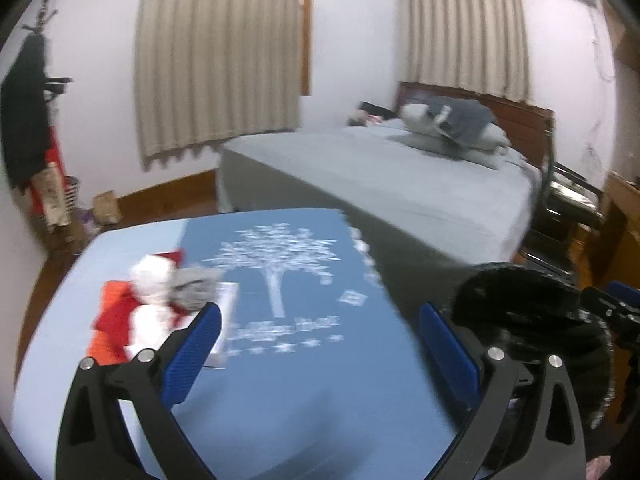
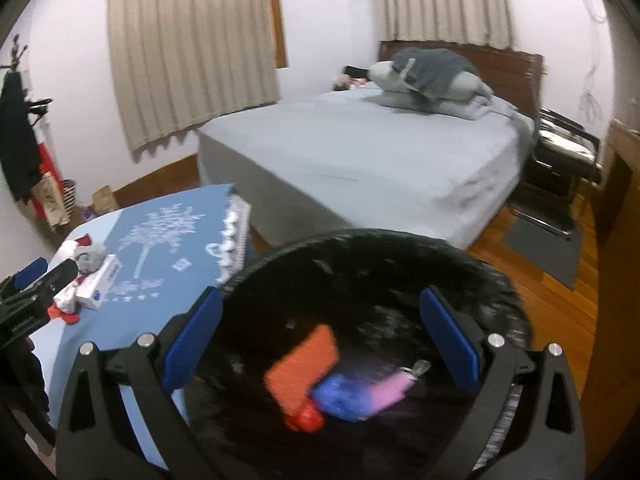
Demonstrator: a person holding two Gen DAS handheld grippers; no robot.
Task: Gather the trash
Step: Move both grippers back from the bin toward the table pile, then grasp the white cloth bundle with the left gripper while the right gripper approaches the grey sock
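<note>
A pile of trash (image 1: 152, 304) lies at the left of a table with a blue cloth (image 1: 288, 368): red and white wrappers, a grey crumpled wad and a white box. My left gripper (image 1: 320, 340) is open and empty, its left finger close beside the pile. In the right wrist view the pile (image 2: 86, 276) shows at the far left, with the left gripper (image 2: 36, 280) beside it. My right gripper (image 2: 320, 336) is open above a black bin (image 2: 400, 280), apart from its contents. The bin holds an orange wrapper (image 2: 304, 364), a blue piece (image 2: 340, 396) and a pink piece (image 2: 390, 390).
A bed with a grey sheet (image 2: 360, 152) and pillows (image 2: 428, 80) stands behind the table. A black chair (image 2: 560, 148) is to its right. Wood floor with a grey mat (image 2: 548, 248) lies at right. A coat rack and bags (image 1: 44, 160) stand at the far left wall.
</note>
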